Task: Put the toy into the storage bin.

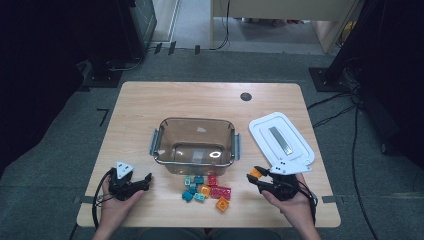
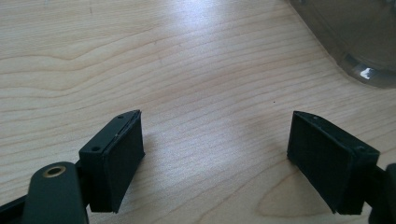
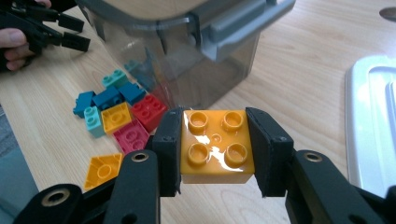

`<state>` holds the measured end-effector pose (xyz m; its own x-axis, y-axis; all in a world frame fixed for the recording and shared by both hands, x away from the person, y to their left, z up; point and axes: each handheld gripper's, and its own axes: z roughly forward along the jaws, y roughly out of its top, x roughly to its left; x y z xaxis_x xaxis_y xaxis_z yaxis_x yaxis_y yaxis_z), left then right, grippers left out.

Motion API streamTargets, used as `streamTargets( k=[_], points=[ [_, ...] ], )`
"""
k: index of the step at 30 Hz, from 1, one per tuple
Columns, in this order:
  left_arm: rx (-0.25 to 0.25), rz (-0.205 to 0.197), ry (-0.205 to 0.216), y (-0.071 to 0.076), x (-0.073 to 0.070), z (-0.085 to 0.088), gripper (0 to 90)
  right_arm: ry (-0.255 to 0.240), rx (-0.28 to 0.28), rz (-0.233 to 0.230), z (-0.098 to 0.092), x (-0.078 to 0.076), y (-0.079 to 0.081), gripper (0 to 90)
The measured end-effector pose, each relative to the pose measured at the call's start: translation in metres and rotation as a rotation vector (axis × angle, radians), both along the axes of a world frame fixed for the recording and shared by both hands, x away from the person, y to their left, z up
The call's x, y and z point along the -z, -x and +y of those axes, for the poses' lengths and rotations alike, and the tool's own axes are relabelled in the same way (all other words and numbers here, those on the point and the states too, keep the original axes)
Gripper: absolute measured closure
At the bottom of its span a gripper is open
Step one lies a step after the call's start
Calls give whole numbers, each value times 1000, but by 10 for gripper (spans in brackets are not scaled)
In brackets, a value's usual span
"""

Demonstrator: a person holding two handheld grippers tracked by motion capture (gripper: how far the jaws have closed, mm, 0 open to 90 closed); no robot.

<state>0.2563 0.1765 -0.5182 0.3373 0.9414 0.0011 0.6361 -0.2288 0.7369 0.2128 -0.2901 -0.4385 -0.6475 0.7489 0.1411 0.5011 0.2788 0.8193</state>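
The square orange four-stud plastic brick (image 3: 216, 145), clamped between the right gripper's (image 3: 217, 149) fingers (image 3: 169, 150), could slip if squeezed unevenly; the left gripper's (image 2: 215, 158) fingers gape empty.

The left tongs (image 1: 142, 181) rest low in the left hand (image 1: 116, 202), jaws standing wide apart. The right tongs (image 1: 256, 176), held in the right hand (image 1: 292, 205), are clamped around something.

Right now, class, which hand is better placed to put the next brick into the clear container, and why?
The right. Its gripper is clamped on an orange brick beside the container; the left gripper rests open on bare table.
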Motion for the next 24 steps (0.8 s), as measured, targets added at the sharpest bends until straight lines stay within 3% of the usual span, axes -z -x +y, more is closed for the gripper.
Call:
streamTargets(
  k=[10,24],
  points=[
    [0,0,0,0,0,0,185,-16,-13,-2,9,-24,-11,601],
    [0,1,0,0,0,0,185,-24,-51,-52,28,-71,-33,601]
  ],
)
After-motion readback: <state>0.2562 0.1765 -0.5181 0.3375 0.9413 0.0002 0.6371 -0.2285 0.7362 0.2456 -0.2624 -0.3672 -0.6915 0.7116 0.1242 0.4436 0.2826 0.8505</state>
